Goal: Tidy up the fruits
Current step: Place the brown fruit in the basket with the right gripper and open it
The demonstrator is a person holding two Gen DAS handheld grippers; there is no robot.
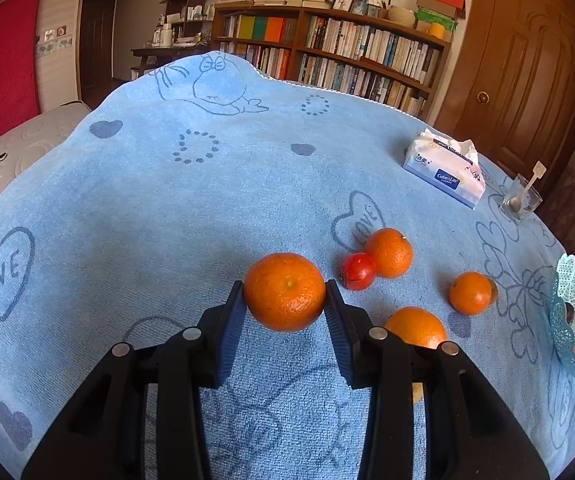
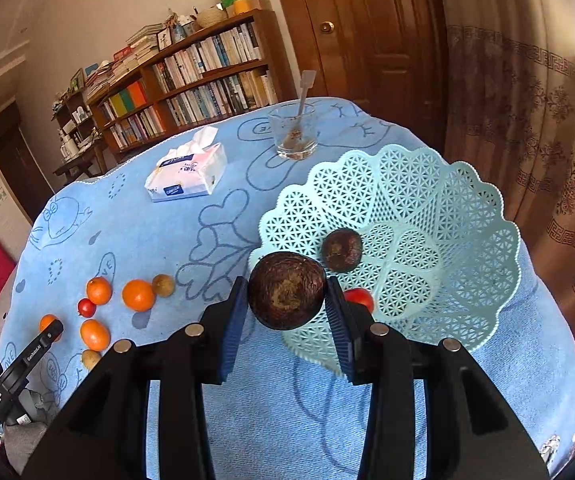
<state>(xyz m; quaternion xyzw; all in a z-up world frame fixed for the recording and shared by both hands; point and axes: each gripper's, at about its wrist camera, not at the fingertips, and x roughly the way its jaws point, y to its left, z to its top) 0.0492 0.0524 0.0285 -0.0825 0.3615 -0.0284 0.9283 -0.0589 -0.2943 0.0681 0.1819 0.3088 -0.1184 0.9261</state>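
The left gripper [image 1: 285, 294] is clenched on an orange [image 1: 284, 291], raised above the blue towel [image 1: 167, 200]. At two o'clock from it lie a tomato [image 1: 358, 271] and more oranges [image 1: 389, 252]. The right gripper [image 2: 286, 292] grasps a dark brown fruit [image 2: 286, 290] at the near rim of the basket [image 2: 467, 220], where another dark fruit [image 2: 342, 250] lies at one o'clock.

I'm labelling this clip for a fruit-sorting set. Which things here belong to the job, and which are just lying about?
Part of the job:
left gripper, shut on an orange
right gripper, shut on a dark brown fruit
lattice basket
loose oranges
small red fruit

Lying about:
tissue pack
glass with a spoon
bookshelf
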